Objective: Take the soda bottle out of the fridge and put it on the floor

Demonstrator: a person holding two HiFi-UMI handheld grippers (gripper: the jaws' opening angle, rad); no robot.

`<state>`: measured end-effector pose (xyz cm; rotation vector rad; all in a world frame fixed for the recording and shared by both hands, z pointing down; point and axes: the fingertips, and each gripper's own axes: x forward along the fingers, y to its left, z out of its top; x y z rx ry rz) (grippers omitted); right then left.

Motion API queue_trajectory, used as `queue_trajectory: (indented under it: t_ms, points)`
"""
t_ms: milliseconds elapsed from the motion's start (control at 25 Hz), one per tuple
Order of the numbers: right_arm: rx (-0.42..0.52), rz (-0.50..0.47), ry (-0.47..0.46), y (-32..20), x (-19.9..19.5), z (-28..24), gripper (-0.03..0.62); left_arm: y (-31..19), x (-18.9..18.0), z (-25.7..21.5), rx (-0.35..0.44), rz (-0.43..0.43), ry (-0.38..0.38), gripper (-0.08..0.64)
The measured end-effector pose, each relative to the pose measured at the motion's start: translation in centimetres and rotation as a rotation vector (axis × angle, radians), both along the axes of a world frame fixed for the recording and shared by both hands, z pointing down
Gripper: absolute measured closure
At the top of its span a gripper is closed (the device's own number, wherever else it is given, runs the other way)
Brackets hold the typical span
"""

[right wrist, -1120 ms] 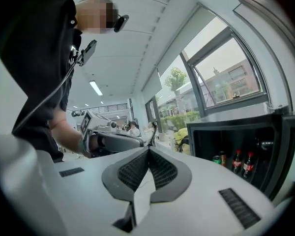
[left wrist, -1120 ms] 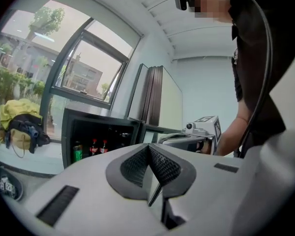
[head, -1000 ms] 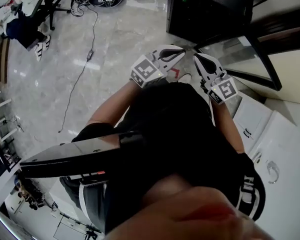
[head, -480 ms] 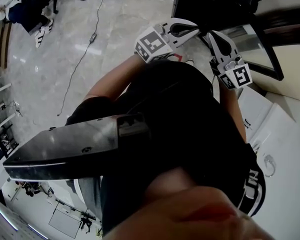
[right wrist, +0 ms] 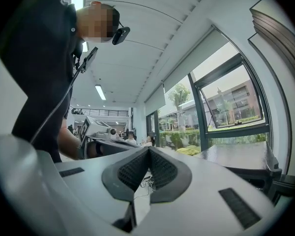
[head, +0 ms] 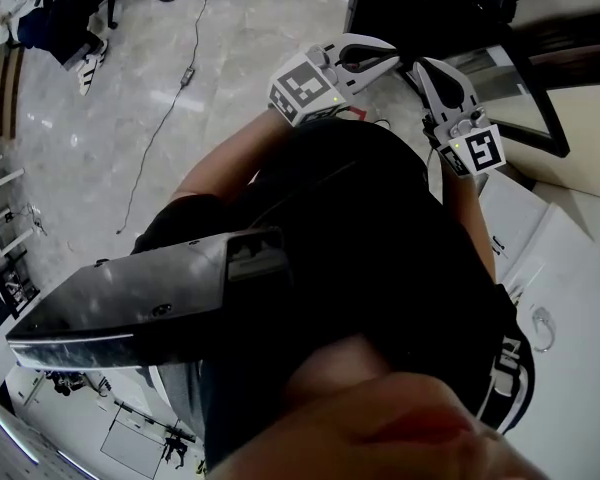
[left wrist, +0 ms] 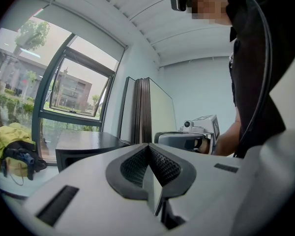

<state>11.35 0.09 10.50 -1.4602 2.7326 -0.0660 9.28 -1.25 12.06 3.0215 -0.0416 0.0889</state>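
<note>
No soda bottle shows in any view. In the head view my left gripper [head: 388,55] and right gripper [head: 425,66] are held side by side in front of the person's chest, tips pointing toward a black box-like unit [head: 430,3] on the floor ahead. Both are shut with nothing between their jaws. The left gripper view shows its pads [left wrist: 148,156] pressed together, with the black unit [left wrist: 83,144] beyond and the right gripper [left wrist: 201,129] off to the side. In the right gripper view the pads [right wrist: 148,163] also meet, and the left gripper [right wrist: 96,128] is at the left.
Grey marble floor [head: 230,58] lies to the left, with a cable [head: 165,128] trailing across it. A dark-framed glass panel [head: 525,98] stands to the right of the black unit, and white cabinet fronts [head: 540,258] lie at the right. A seated person [head: 40,23] is at the far left.
Both grippers have moved forward, closer to the black unit, and the head view has tilted with them. In the last half second almost nothing moved. Both stayed shut.
</note>
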Motion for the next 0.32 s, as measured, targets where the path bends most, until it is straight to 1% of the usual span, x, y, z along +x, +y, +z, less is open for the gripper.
queue_trajectory:
  t_ms: [320]
  points:
    - [0.004,-0.001,0.054,0.04,0.12,0.91,0.58,0.01,-0.12,-0.44,0.01,0.004,0.003,0.56]
